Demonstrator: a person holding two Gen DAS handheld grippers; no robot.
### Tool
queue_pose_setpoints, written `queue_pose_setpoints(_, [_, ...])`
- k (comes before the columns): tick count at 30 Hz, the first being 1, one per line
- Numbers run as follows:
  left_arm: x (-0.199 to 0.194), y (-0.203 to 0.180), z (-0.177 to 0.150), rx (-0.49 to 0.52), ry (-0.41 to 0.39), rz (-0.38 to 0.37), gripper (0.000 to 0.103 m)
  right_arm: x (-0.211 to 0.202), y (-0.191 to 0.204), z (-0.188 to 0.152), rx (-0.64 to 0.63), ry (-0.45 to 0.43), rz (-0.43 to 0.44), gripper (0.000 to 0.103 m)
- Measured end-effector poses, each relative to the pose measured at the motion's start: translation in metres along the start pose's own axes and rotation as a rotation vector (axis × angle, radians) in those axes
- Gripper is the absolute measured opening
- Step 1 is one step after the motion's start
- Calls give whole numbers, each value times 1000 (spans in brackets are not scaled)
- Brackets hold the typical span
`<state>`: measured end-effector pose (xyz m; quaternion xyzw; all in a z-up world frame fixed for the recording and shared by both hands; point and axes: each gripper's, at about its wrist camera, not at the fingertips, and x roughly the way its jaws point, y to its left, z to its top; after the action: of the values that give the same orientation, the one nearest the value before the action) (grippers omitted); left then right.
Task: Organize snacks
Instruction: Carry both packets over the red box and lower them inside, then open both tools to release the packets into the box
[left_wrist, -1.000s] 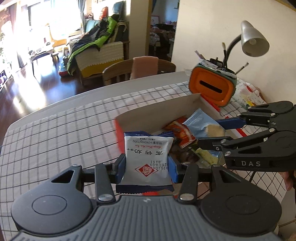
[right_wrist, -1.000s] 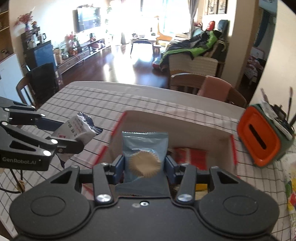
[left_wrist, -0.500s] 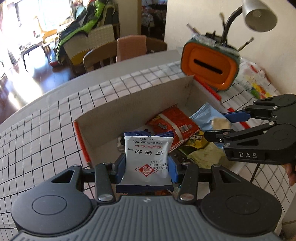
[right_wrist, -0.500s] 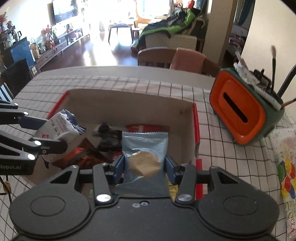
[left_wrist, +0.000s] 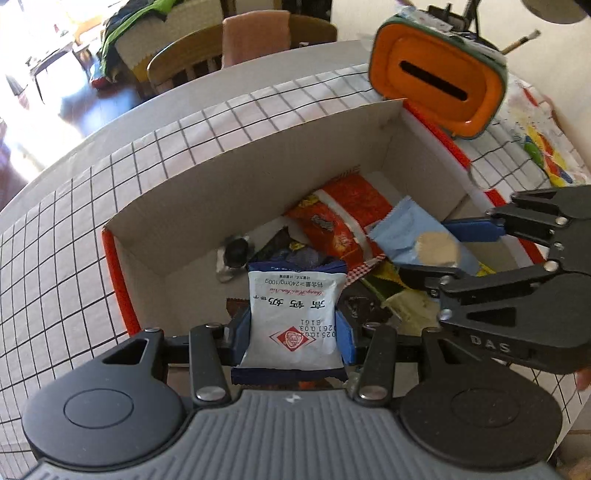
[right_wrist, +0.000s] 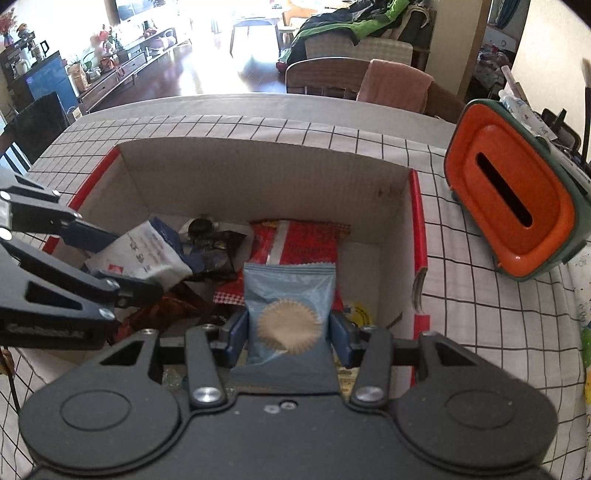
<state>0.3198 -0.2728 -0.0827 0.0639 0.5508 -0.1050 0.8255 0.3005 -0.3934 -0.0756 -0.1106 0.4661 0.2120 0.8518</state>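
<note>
Both grippers have come down and tilted toward the cardboard box (left_wrist: 258, 162) since a second ago: then the box sat ahead of them, seen from the side, and now each camera looks steeply into it, with its loose snacks spread below. Neither grip has changed.

The left gripper (left_wrist: 293, 330) is clamped on a white milk-candy packet (left_wrist: 293, 314), its blue pads pressing the packet's two side edges near the lower half. The right gripper (right_wrist: 288, 332) is clamped the same way on a light blue cake packet (right_wrist: 290, 306). Each packet hangs over the inside of the box, the white one over the left part, the blue one over the right, above a red wrapper (right_wrist: 303, 243), a dark wrapper (right_wrist: 218, 254) and other small packs; whether either touches the pile, I cannot tell.

Both packets look light, puffy and soft, with slick film that crinkles and slides. The sealed side edges are the sensible place to hold, as now; squeezing the middle would likely crush the cake or let the pillow of air slip out of the pads. Let go from low down, they should land flat without bouncing out.

An orange tissue holder (right_wrist: 513, 206) stands on the checked tablecloth (left_wrist: 92, 206) just beside the box's far right corner.
</note>
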Motion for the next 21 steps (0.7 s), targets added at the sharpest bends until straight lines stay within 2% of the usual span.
queue_pose_setpoints(9, [-3, 3, 0, -24, -5, -16, 47, 1, -7, -2, 7, 6, 13, 50])
queue_pose_setpoints(17, [-24, 2, -11, -33, -83, -20, 51, -20, -8, -9, 40, -37, 39, 62])
queue_pose_setpoints(21, [-41, 2, -19, -36, -138, -26, 57, -36, -8, -13, 64, -71, 62, 63])
